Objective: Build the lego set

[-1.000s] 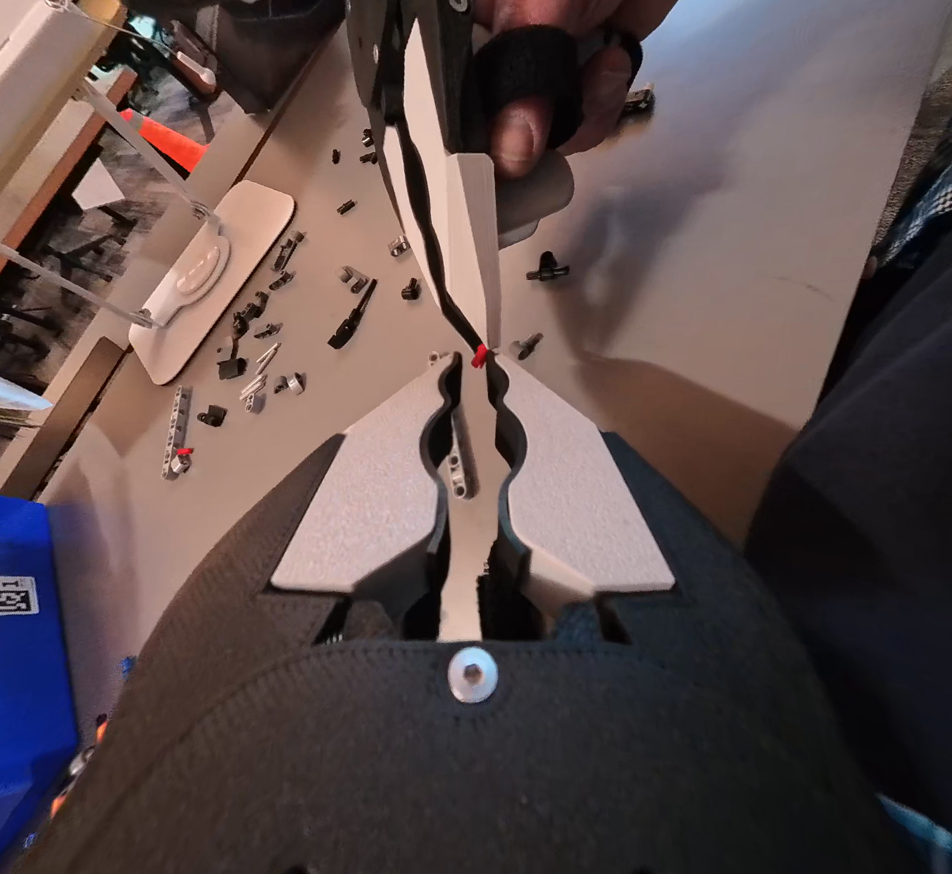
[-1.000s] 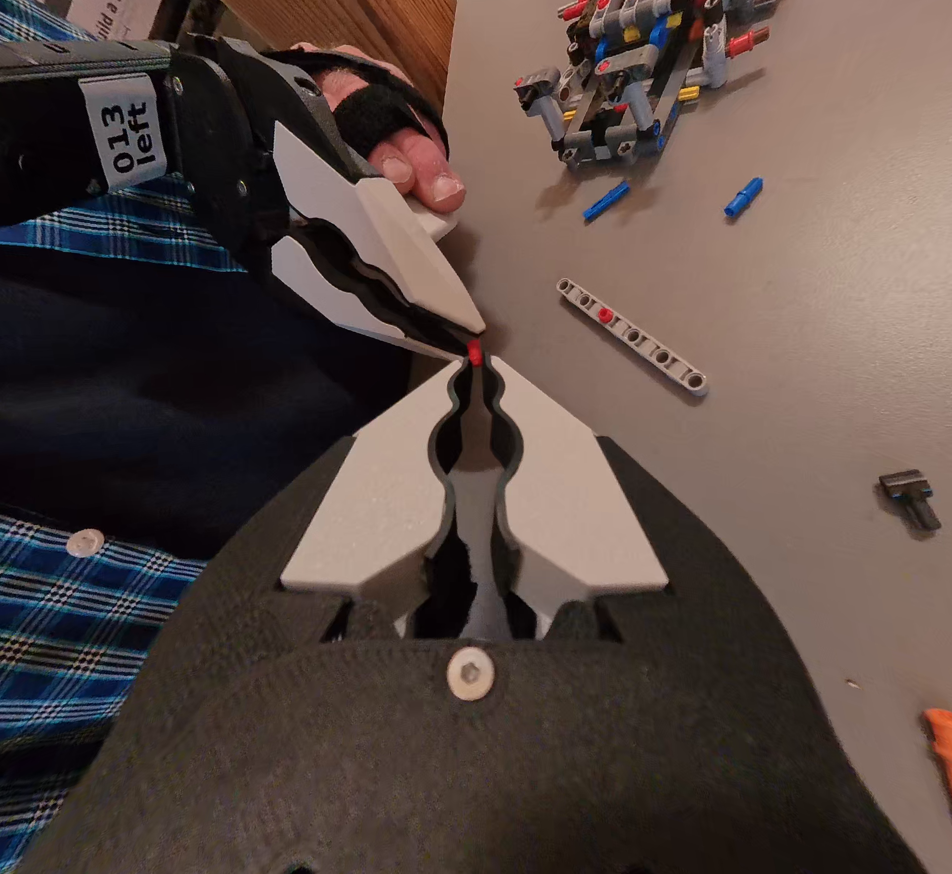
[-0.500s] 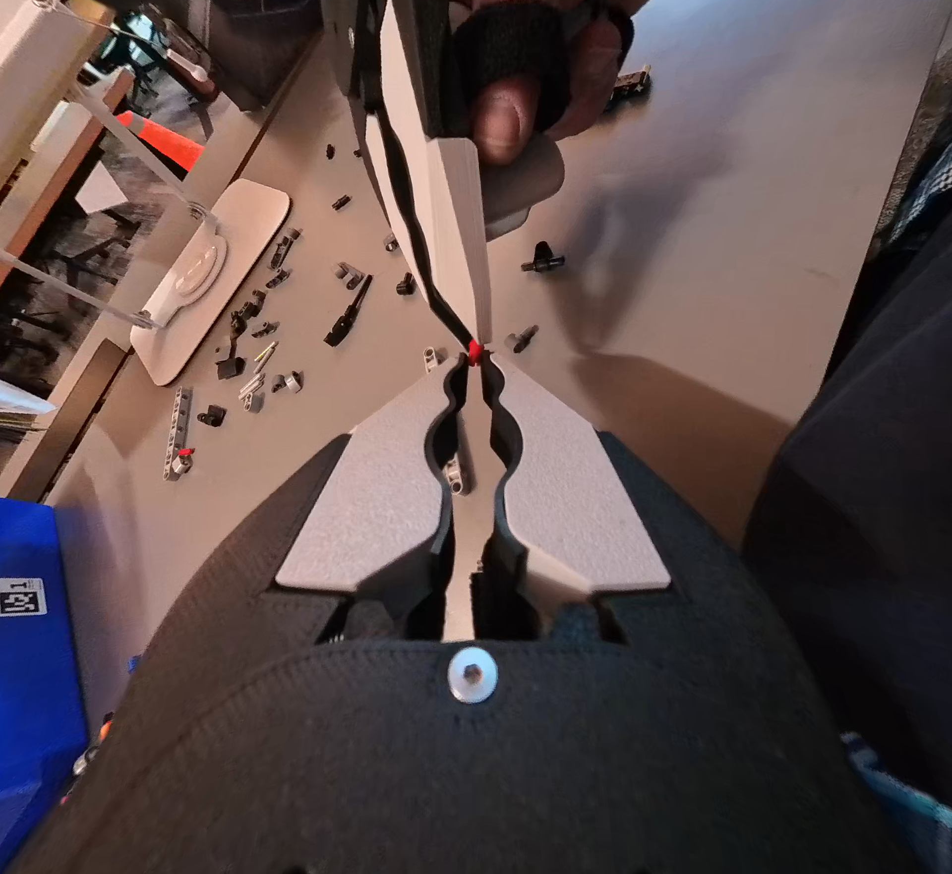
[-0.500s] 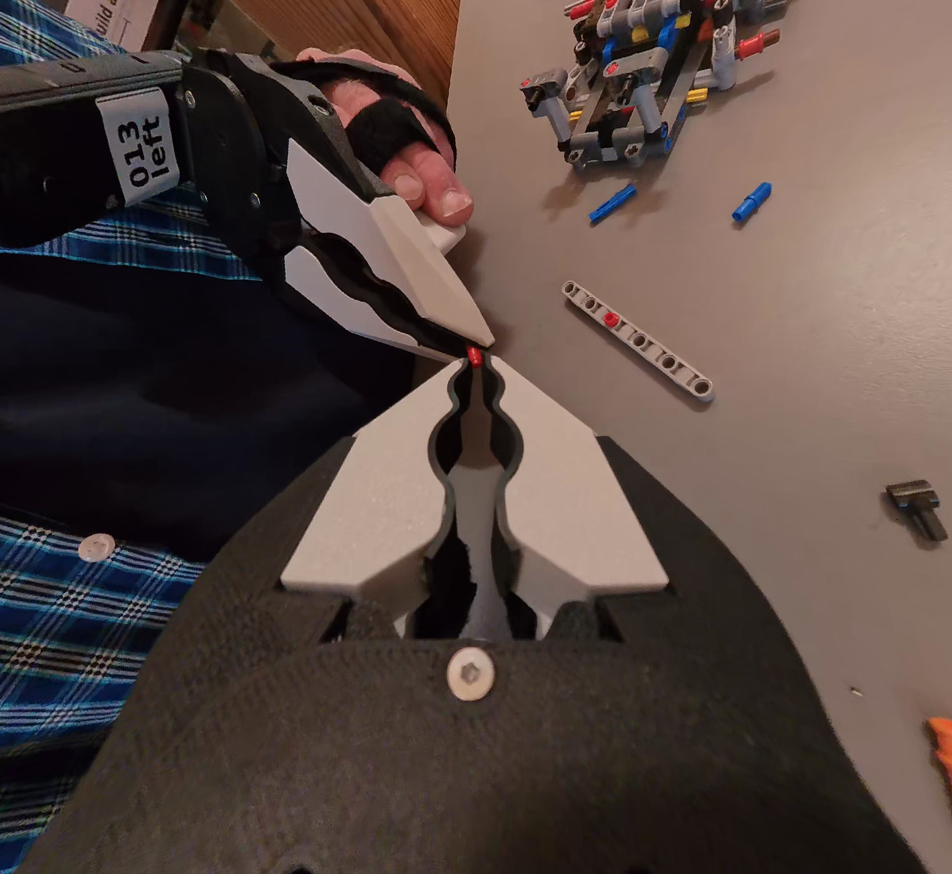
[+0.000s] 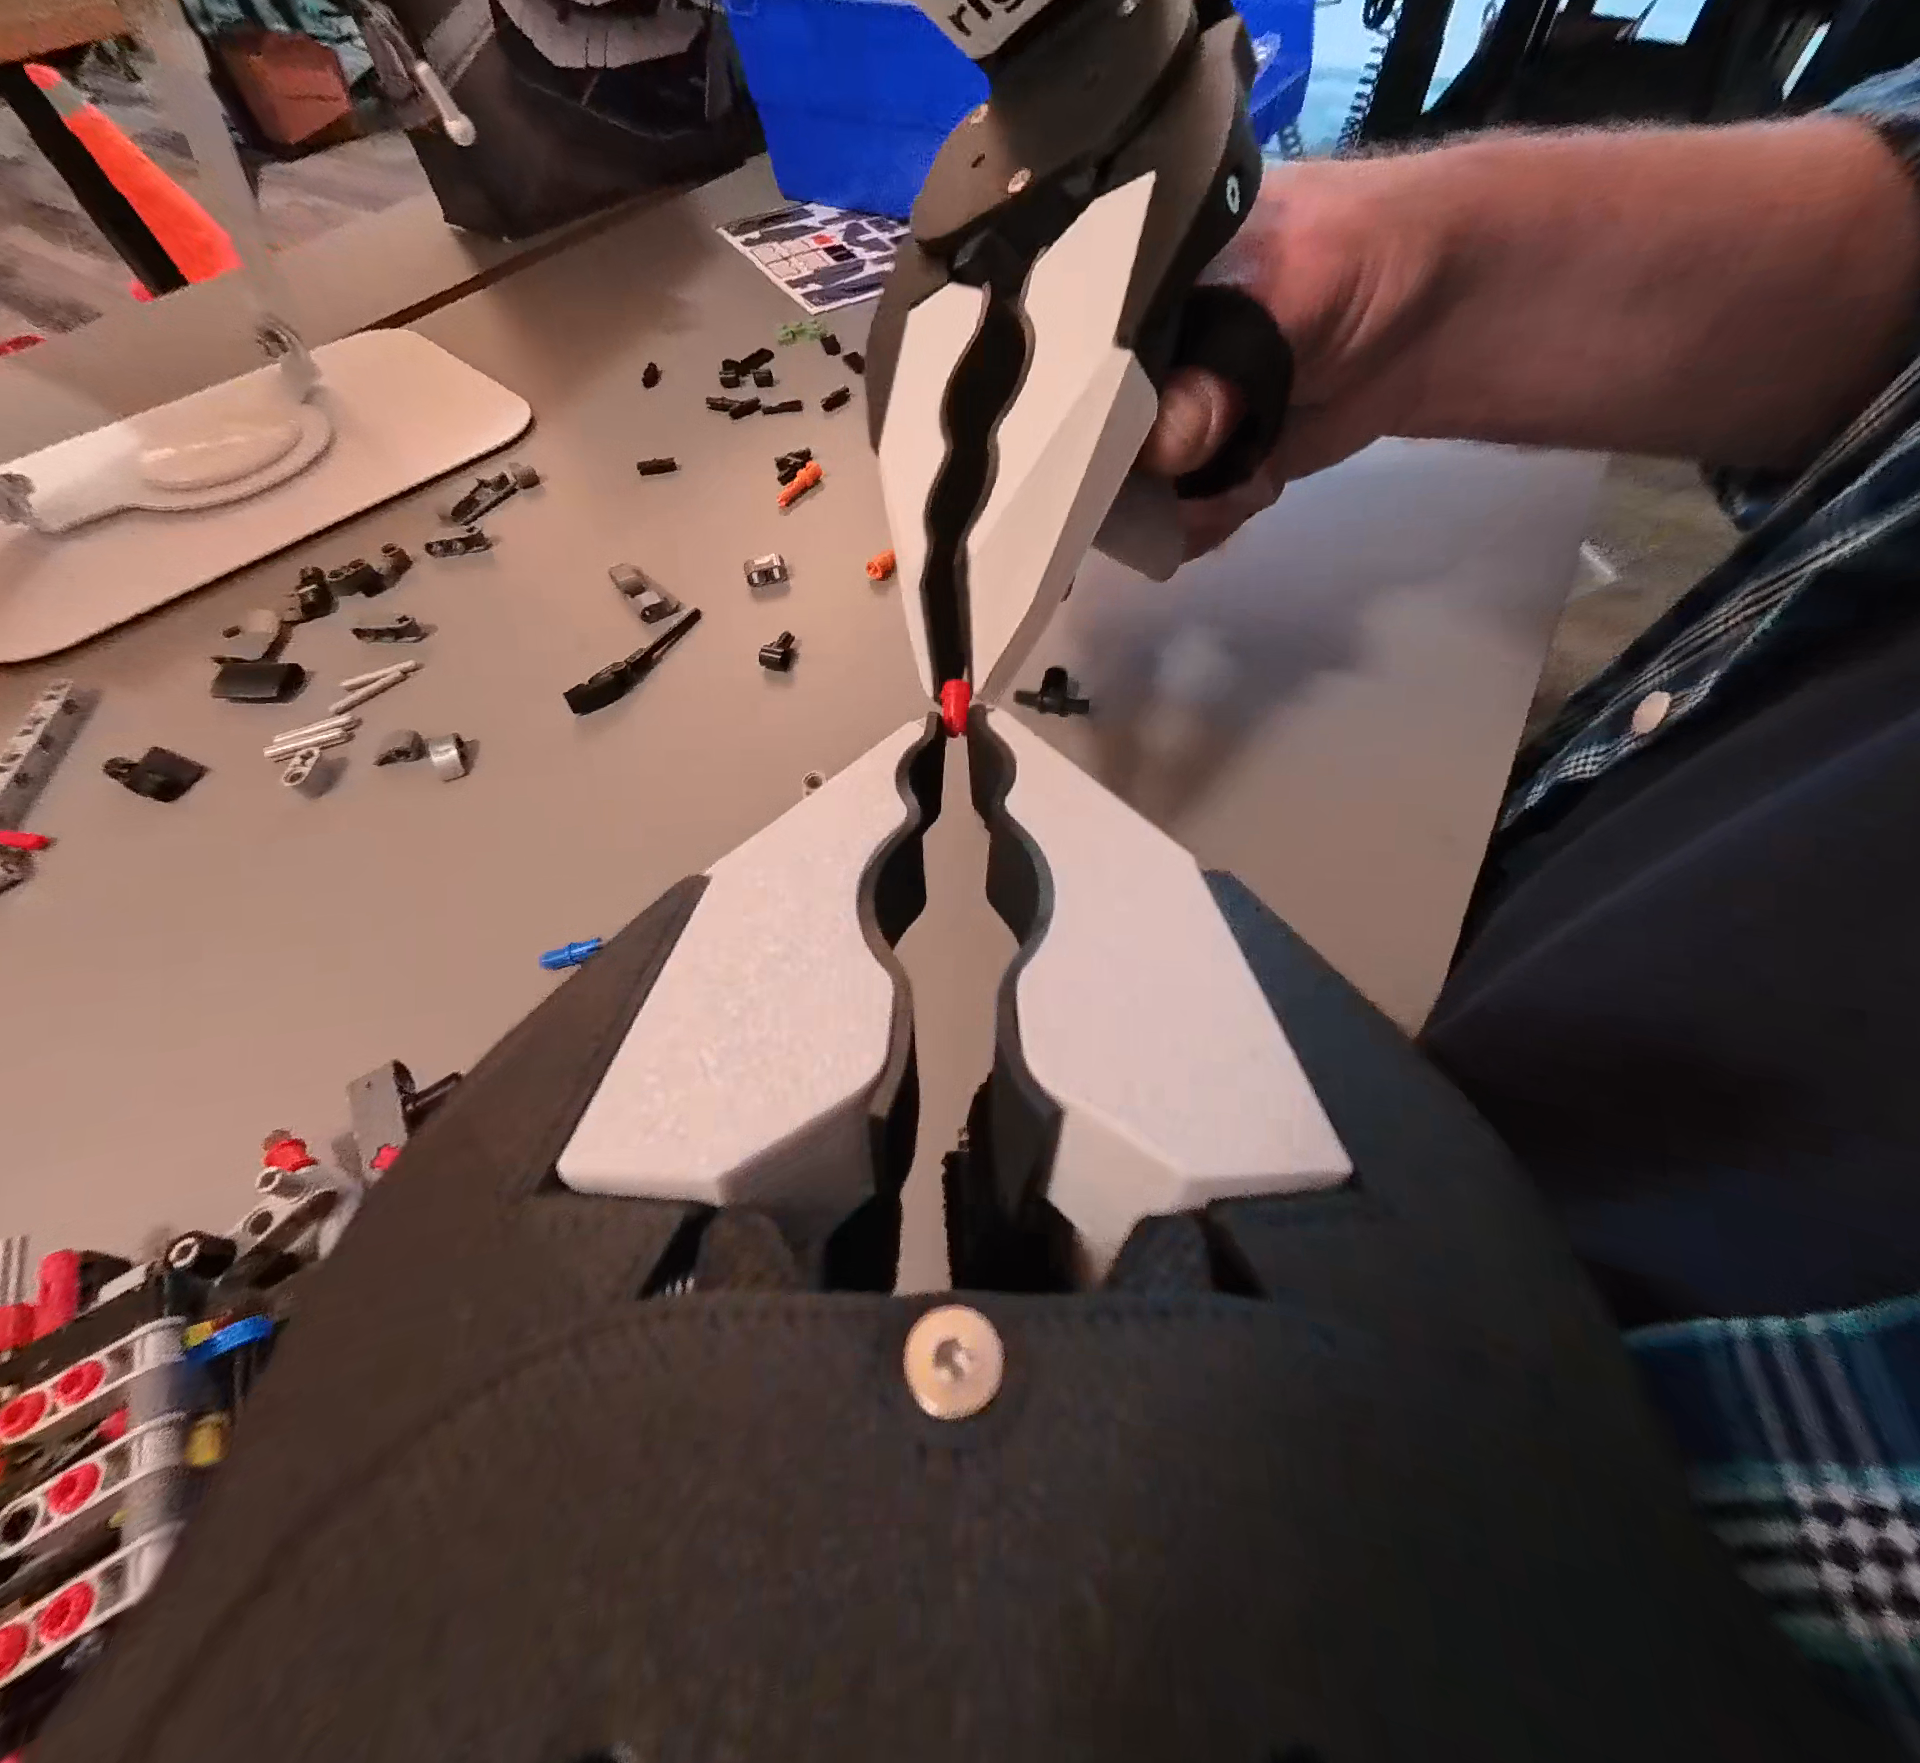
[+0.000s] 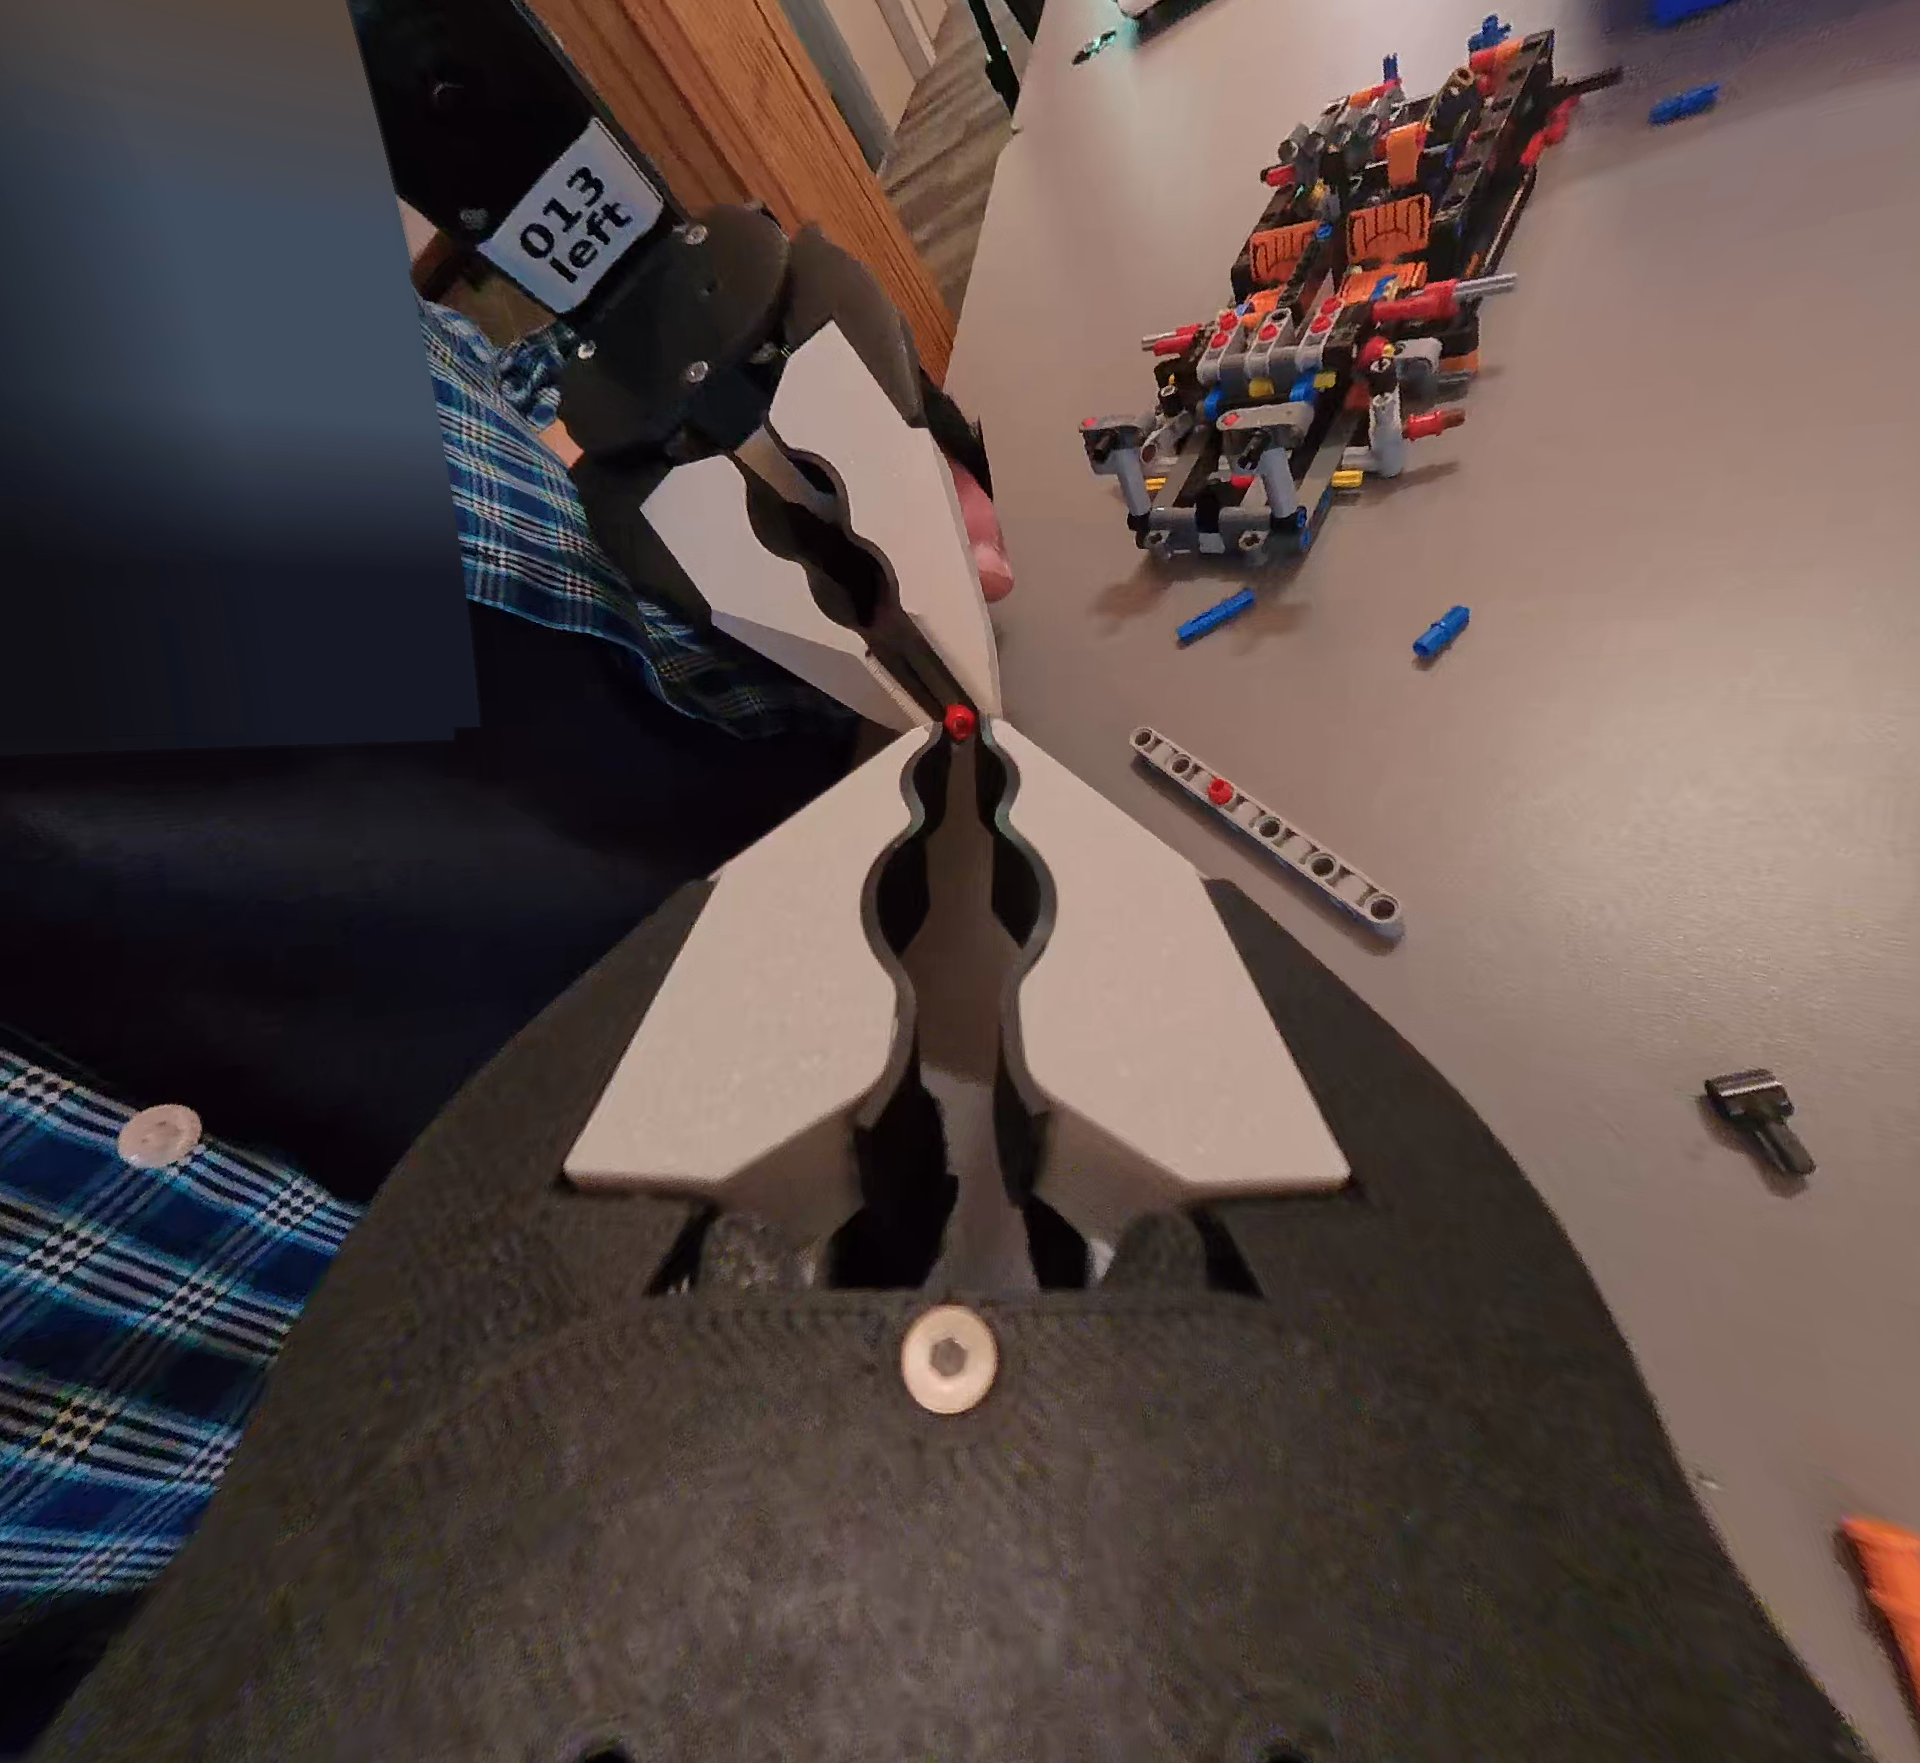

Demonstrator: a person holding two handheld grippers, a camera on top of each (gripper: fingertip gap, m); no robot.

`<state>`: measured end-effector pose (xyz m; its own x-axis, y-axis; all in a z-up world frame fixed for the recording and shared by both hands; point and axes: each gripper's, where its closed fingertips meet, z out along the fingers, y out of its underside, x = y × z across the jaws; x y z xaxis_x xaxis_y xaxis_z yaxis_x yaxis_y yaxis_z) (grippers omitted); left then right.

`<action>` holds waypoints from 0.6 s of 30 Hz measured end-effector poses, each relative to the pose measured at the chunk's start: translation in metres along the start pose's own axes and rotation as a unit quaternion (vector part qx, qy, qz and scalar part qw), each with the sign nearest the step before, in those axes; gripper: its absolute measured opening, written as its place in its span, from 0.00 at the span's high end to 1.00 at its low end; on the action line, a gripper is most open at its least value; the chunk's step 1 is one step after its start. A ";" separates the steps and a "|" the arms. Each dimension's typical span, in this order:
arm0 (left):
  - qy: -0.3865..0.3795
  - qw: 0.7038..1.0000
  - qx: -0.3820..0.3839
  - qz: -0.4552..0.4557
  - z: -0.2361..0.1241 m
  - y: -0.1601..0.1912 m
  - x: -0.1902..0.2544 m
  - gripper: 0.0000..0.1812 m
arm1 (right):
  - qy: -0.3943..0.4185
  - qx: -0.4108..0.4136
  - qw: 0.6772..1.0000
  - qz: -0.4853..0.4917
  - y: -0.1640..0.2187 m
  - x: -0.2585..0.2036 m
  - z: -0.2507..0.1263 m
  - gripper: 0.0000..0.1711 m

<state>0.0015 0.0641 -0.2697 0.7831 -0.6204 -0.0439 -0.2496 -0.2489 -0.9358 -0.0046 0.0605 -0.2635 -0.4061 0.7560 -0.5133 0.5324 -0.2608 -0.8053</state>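
A small red pin [image 5: 952,705] sits between the tips of both grippers, above the grey table [image 5: 1299,674]. My left gripper [image 5: 948,734] is shut on its near end. My right gripper [image 5: 958,687] comes down from above, held by a hand, and is shut on the other end. In the right wrist view the red pin [image 6: 958,721] sits at the tips of my right gripper [image 6: 958,737], and the left gripper [image 6: 951,703] meets it from the upper left. The two grippers stand tip to tip. How deep the pin sits in each is hidden.
A part-built model [image 6: 1351,311] lies on the table beyond a long grey beam [image 6: 1262,825] and two blue pins [image 6: 1214,617]. A black piece [image 6: 1756,1116] lies to the right. Loose black and grey parts [image 5: 416,653], a white stand base [image 5: 260,466] and a blue bin [image 5: 852,72] lie left. Only a small space, under 4 cm, lies between the two pairs of fingers. The black piece [image 6: 1756,1116] is about equally far from each gripper, around 15 centimeters.
Both grippers have swung round together, so more of the room behind the table shows. The red pin stays pinched between their tips throughout.
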 end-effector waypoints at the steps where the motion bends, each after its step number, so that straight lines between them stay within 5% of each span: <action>1: 0.001 1.000 0.002 -0.004 0.000 0.000 0.000 0.98 | -0.002 0.002 1.000 0.005 0.000 0.000 0.000 0.98; 18: -0.028 0.998 -0.017 0.054 0.001 0.007 -0.003 0.98 | -0.011 0.005 0.999 0.038 0.002 0.004 0.004 1.00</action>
<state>-0.0019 0.0656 -0.2765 0.7809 -0.6024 -0.1652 -0.3537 -0.2085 -0.9118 -0.0082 0.0608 -0.2679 -0.3814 0.7197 -0.5801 0.5552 -0.3234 -0.7663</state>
